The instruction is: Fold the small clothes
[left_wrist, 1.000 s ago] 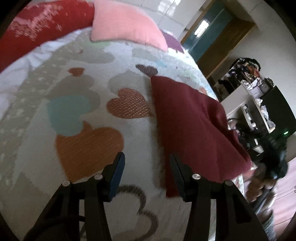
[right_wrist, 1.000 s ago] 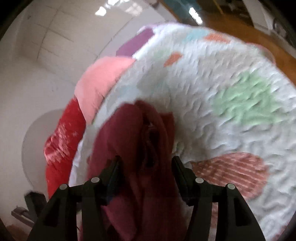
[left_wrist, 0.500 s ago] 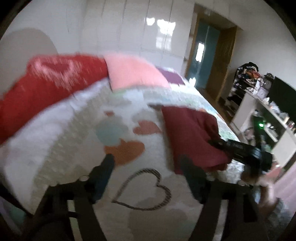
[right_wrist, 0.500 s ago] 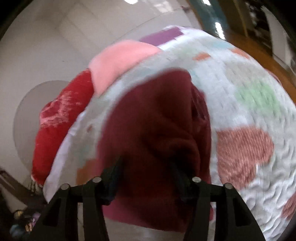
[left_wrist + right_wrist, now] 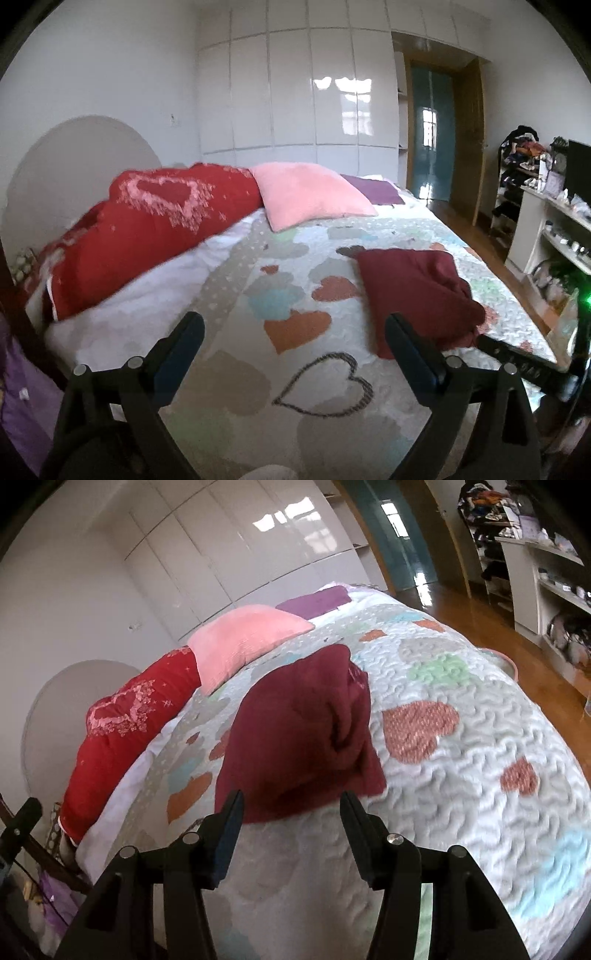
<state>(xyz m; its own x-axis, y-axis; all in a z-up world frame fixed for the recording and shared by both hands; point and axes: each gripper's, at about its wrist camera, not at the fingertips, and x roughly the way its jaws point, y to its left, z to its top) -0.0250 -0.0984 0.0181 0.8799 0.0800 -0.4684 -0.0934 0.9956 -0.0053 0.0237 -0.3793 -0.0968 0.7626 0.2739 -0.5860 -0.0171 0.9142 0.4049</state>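
Observation:
A dark red garment (image 5: 417, 291) lies folded into a rough rectangle on the heart-patterned quilt (image 5: 295, 369). It also shows in the right wrist view (image 5: 295, 734), with a rumpled fold along its right side. My left gripper (image 5: 293, 332) is open and empty, raised over the quilt to the left of the garment. My right gripper (image 5: 291, 808) is open and empty, just short of the garment's near edge. The right gripper's body (image 5: 524, 363) shows at the right edge of the left wrist view.
A red heart-print cushion (image 5: 147, 229) and a pink pillow (image 5: 310, 195) lie at the head of the bed. White wardrobes (image 5: 295, 92) stand behind. Shelves with clutter (image 5: 546, 206) and wooden floor (image 5: 517, 620) lie to the right of the bed.
Both grippers have pulled up and back from the bed. The right gripper has let go of the garment, which now lies folded on the quilt. The left jaws have opened wider.

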